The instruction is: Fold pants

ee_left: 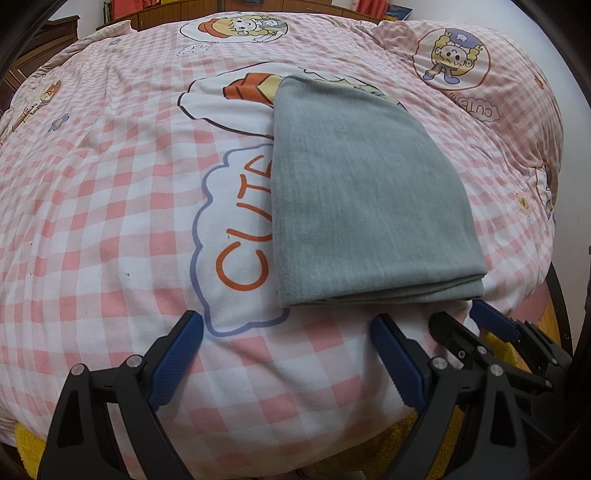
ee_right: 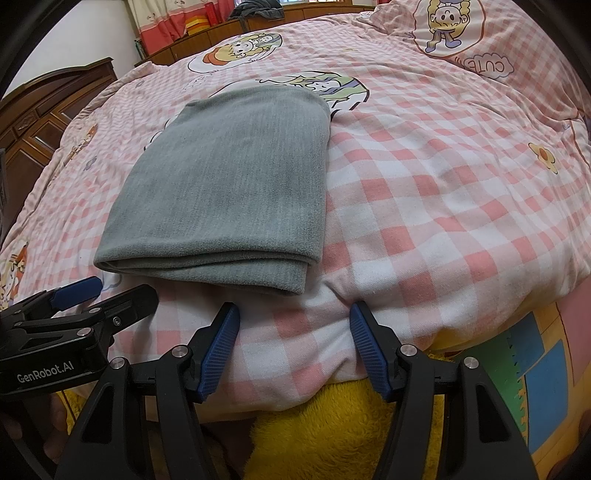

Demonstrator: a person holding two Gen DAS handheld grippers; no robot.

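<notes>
The grey pants [ee_left: 365, 195] lie folded into a flat rectangle on the pink checked quilt [ee_left: 110, 206], layered edges toward me. My left gripper [ee_left: 288, 325] hovers open just short of the near edge, nothing between its blue pads. In the right wrist view the same folded pants [ee_right: 225, 188] sit left of centre. My right gripper [ee_right: 293, 315] is open over bare quilt [ee_right: 424, 192] near the pants' near right corner, holding nothing. Each gripper shows in the other's view: the right gripper [ee_left: 465, 314] at lower right, the left gripper [ee_right: 110, 288] at lower left.
Dark wooden furniture [ee_right: 40, 122] stands at the bed's far left. A yellow fluffy blanket [ee_right: 332, 432] and a colourful sheet [ee_right: 535, 354] show below the quilt's near edge. Red curtains [ee_right: 173, 29] hang at the back.
</notes>
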